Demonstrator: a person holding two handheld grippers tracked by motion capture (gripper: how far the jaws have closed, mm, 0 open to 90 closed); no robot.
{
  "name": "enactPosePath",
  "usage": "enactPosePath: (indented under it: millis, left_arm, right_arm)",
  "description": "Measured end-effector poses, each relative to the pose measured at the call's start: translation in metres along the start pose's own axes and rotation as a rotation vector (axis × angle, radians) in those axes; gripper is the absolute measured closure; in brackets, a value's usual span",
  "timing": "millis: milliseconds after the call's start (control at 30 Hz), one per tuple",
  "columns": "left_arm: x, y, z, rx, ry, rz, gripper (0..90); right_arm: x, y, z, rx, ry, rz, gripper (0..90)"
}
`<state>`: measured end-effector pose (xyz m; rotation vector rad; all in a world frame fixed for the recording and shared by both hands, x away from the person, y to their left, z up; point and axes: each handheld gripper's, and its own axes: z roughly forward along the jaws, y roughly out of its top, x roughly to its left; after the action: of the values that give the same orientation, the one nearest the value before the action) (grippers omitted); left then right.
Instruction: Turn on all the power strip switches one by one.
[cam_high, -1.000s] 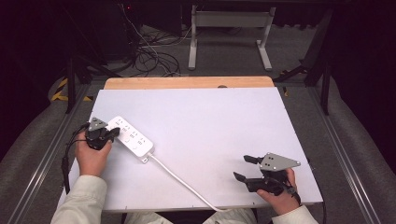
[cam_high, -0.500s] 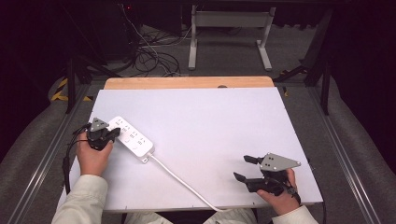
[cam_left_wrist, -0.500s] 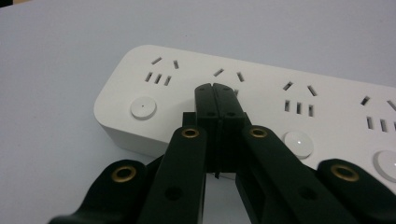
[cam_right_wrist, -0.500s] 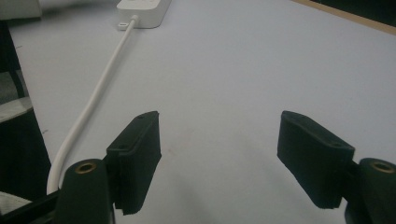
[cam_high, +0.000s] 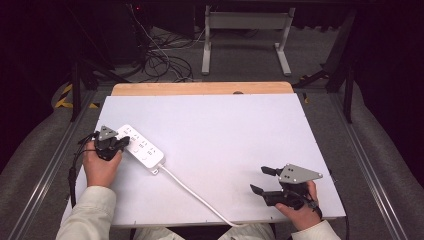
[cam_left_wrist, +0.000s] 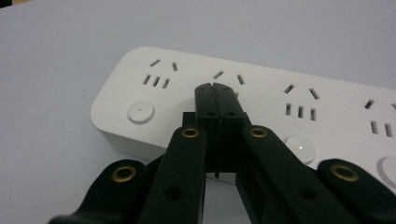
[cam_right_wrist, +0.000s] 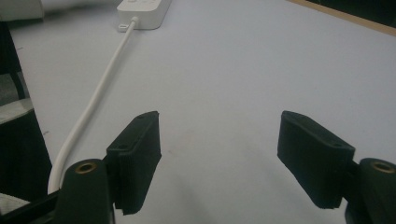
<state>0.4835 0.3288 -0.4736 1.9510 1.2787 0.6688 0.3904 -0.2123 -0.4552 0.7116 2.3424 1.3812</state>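
A white power strip (cam_high: 141, 149) lies at the left of the white table, its white cord (cam_high: 192, 192) running to the front edge. My left gripper (cam_high: 122, 144) is shut, its closed tips resting over the strip's top face. In the left gripper view the joined tips (cam_left_wrist: 215, 91) sit just past a row of sockets on the strip (cam_left_wrist: 261, 102), between two round buttons. My right gripper (cam_high: 263, 179) rests at the front right of the table, open with nothing between its jaws. In the right gripper view, the gripper (cam_right_wrist: 219, 156) points across bare table toward the cord (cam_right_wrist: 95, 105) and the strip's end (cam_right_wrist: 142, 11).
The white tabletop (cam_high: 235, 135) has a wooden strip (cam_high: 200, 88) along its far edge. Beyond it, cables (cam_high: 160, 57) and a metal frame (cam_high: 245, 40) stand on the dark floor.
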Motion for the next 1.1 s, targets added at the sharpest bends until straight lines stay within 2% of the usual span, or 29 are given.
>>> enactPosePath:
  millis: [100,200,233,267,300,400,567,733,967,1100]
  left_arm:
    - [0.0,-0.001,0.0,0.002,-0.001,-0.011,90.0]
    - [-0.002,0.0,0.0,0.008,0.011,0.006,90.0]
    - [-0.002,0.0,0.0,0.007,-0.003,0.004,90.0]
    - [-0.003,0.001,0.001,0.011,0.0,0.01,90.0]
    - [-0.004,0.003,0.0,0.019,0.004,0.025,90.0]
    - [-0.005,0.01,-0.003,0.032,0.042,0.035,90.0]
    - [-0.006,0.018,-0.013,-0.023,0.016,0.029,90.0]
    - [-0.007,0.021,-0.019,-0.039,0.005,0.034,90.0]
    - [-0.002,0.026,-0.024,-0.074,-0.007,0.019,90.0]
    - [0.001,0.027,-0.023,-0.083,0.005,0.033,90.0]
  right_arm:
    - [0.0,0.0,0.0,0.0,0.0,0.0,30.4]
    - [0.0,0.0,-0.001,-0.002,0.0,0.001,30.3]
    - [0.0,0.0,-0.001,-0.002,0.0,0.001,30.3]
    - [0.0,0.0,-0.001,-0.002,0.0,0.001,30.3]
    - [0.0,0.0,-0.001,-0.002,0.0,0.001,30.3]
    - [0.0,-0.001,0.0,0.003,-0.002,0.003,30.3]
    - [-0.001,0.0,0.002,0.006,-0.003,0.006,30.3]
    - [-0.001,-0.001,0.001,0.008,-0.003,0.003,30.3]
    - [-0.001,-0.001,0.002,0.009,-0.002,0.002,30.3]
    - [-0.001,-0.001,0.002,0.011,-0.002,0.003,30.3]
